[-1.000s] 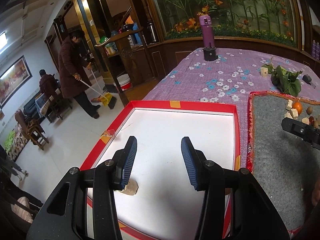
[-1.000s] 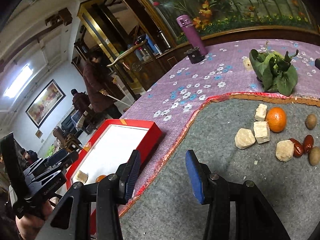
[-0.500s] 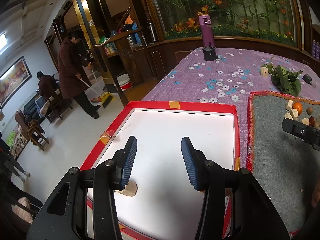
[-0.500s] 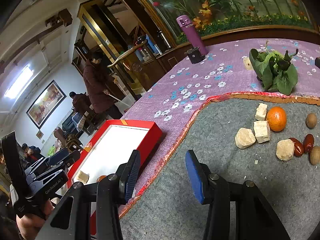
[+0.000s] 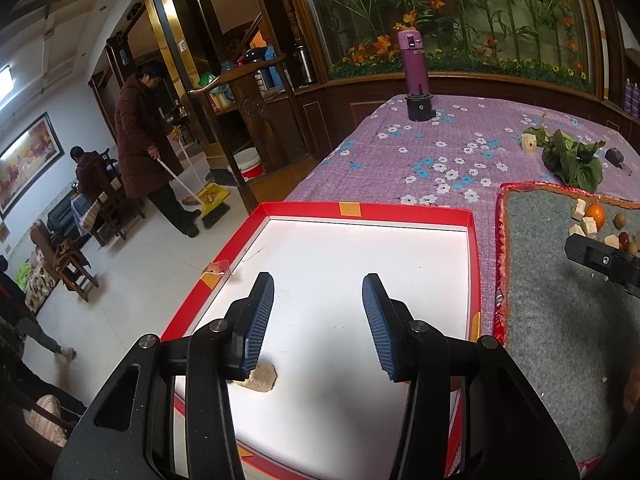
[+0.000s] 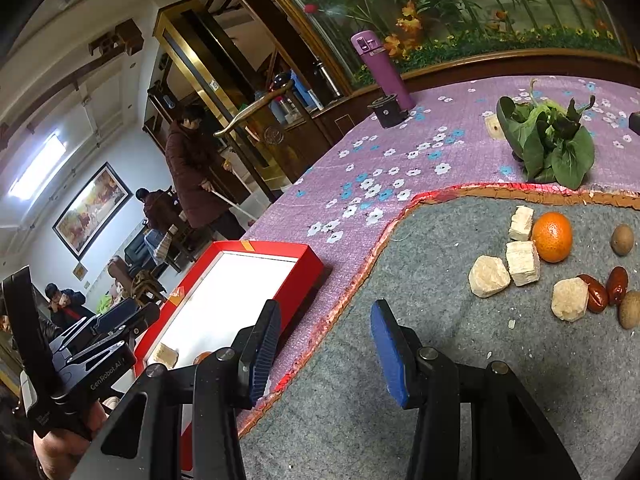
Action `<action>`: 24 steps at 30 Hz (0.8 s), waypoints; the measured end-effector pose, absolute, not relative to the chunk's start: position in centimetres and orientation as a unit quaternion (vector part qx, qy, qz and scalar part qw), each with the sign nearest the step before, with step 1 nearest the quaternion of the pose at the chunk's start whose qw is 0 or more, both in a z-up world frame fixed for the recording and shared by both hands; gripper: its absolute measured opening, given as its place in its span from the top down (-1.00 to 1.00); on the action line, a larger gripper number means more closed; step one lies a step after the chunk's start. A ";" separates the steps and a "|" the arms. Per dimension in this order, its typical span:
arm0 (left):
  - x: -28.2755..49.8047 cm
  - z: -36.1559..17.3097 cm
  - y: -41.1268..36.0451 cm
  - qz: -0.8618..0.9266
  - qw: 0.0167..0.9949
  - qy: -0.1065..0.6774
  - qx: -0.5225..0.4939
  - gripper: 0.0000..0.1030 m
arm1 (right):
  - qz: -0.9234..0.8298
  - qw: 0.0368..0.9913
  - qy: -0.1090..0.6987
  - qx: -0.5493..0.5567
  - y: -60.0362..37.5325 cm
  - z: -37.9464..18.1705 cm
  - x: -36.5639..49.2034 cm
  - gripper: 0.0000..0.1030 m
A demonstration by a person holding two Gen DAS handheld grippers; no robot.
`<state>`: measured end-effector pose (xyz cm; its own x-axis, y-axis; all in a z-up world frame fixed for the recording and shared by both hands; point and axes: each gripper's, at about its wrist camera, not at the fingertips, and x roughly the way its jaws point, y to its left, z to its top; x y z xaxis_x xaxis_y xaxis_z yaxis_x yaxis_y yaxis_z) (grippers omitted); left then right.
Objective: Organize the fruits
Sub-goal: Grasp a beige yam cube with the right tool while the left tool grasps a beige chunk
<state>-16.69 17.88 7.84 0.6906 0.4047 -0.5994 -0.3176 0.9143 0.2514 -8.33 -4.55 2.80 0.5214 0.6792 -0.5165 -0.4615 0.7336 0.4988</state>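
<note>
so both grippers hang parted and empty, the left gripper [image 5: 318, 320] over the red tray [image 5: 404, 213], the right gripper [image 6: 324, 346] above the grey mat [image 6: 440, 360]. the orange [image 6: 552, 236] sits among pale chunks; the right should reach past them and close around its middle.

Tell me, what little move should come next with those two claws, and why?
Probably the right gripper, open and empty, should reach toward the orange on the grey mat. Fruit still lies there, while the red tray under the left gripper holds little.
</note>
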 end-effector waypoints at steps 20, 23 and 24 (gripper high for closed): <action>-10.1 5.8 3.5 -0.026 0.911 0.399 0.104 0.11 | 0.126 0.902 0.355 0.210 -25.2 3.4 -7.7 0.11; -8.7 5.0 2.0 -0.037 0.905 0.409 0.111 0.11 | 0.122 0.896 0.382 0.189 -25.0 2.5 -7.4 0.11; -8.5 4.9 2.0 -0.037 0.904 0.412 0.111 0.11 | 0.118 0.898 0.383 0.183 -25.2 2.3 -7.5 0.11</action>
